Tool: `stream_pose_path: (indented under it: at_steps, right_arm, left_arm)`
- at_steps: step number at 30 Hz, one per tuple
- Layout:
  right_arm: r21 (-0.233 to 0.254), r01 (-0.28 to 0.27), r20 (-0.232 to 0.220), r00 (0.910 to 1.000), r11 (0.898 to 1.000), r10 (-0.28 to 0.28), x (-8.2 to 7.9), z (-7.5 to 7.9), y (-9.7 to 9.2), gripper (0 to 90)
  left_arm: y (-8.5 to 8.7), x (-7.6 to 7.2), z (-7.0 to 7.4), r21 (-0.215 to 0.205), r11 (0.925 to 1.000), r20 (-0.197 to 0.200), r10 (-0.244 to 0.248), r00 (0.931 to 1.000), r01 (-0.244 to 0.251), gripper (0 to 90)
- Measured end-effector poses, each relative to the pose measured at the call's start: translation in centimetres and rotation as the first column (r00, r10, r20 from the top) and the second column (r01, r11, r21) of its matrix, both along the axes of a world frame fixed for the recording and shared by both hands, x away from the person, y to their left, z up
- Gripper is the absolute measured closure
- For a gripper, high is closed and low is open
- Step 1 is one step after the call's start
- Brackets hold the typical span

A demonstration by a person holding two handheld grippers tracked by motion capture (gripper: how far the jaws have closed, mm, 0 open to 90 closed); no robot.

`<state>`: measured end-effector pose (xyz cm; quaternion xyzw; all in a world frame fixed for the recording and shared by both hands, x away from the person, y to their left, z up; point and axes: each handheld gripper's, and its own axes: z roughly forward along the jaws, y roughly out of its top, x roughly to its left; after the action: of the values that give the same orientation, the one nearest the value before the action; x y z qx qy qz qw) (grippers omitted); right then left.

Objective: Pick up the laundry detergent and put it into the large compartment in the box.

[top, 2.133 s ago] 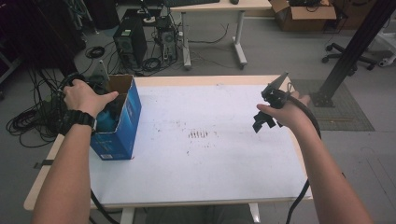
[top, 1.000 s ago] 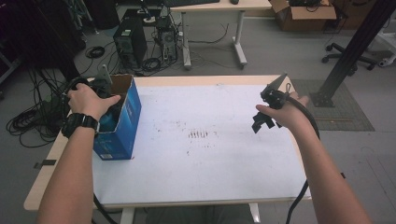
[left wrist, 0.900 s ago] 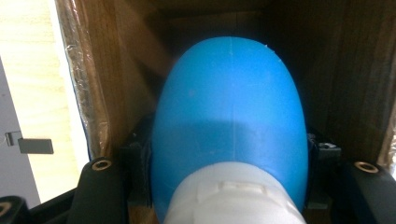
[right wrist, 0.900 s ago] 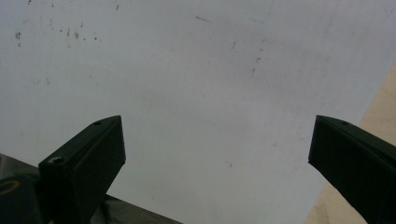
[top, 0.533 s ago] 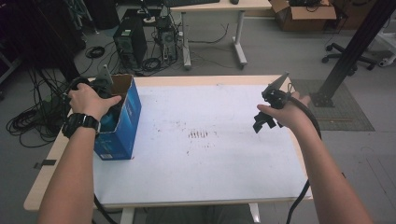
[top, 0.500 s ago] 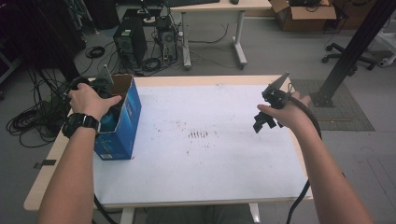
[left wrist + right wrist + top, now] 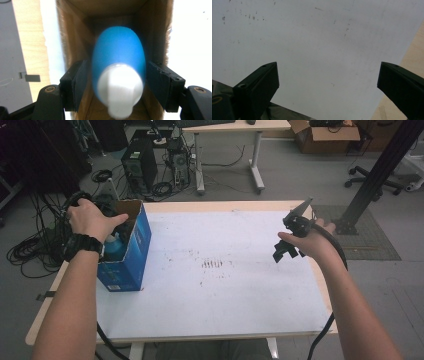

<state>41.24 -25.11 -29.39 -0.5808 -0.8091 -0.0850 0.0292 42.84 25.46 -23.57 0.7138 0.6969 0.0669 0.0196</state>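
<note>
Standing at the left edge of the white table (image 7: pixel 240 320), a blue box (image 7: pixel 131 254) with an open brown top held a blue bottle (image 7: pixel 118 56) with a white cap (image 7: pixel 119 90), seen end-on down the box's cardboard shaft in the left gripper view. The left gripper (image 7: pixel 117 82) hung over that opening, its jaws having just been opening; the bottle sat between them, with a narrow gap at the right pad and the left pad too close to judge, so the grip read as released. The left hand (image 7: pixel 92 220) covered the gripper in the high view. The right gripper (image 7: pixel 290 242), held in the right hand (image 7: pixel 312 242) above the table's right side, had its jaws spread wide with nothing between them. Table top: white, scuffed, with a patch of dark marks (image 7: pixel 214 265) near the middle and a pale wooden border. Room beyond: grey floor, coiled black cables (image 7: pixel 30 250), a computer tower (image 7: pixel 137 167), a second desk (image 7: pixel 225 127), a cardboard carton (image 7: pixel 325 130), and a black post (image 7: pixel 375 175).
</note>
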Motion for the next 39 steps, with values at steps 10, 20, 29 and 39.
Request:
stream_pose_path:
  at_steps: [10, 20, 29, 39]
  right_arm:
    - [0.010, 0.003, 0.002, 1.0000, 1.000, -0.003, -0.5, 0.2, -0.2, 3.9]
    - [0.012, 0.000, 0.013, 0.9999, 1.000, -0.001, -0.8, 0.8, -0.2, 3.9]
    - [0.018, 0.005, 0.018, 0.9998, 1.000, -0.005, -1.1, 0.8, -0.9, 3.8]
    - [0.019, 0.010, 0.020, 0.9998, 1.000, -0.010, -1.7, 0.8, -1.4, 3.9]
  left_arm:
    - [-1.6, -0.7, 3.4, -0.024, 0.9991, 0.059, -0.033, 0.9977, 0.035, 20.0]
    - [-4.2, -0.8, 4.7, -0.049, 0.9945, 0.086, -0.088, 0.9924, 0.092, 12.0]
    - [-8.3, -0.9, 5.0, -0.051, 0.9854, 0.098, -0.157, 0.9828, 0.162, 6.0]
    - [-12.6, -1.3, 3.5, -0.066, 0.9676, 0.093, -0.237, 0.9670, 0.244, 4.8]
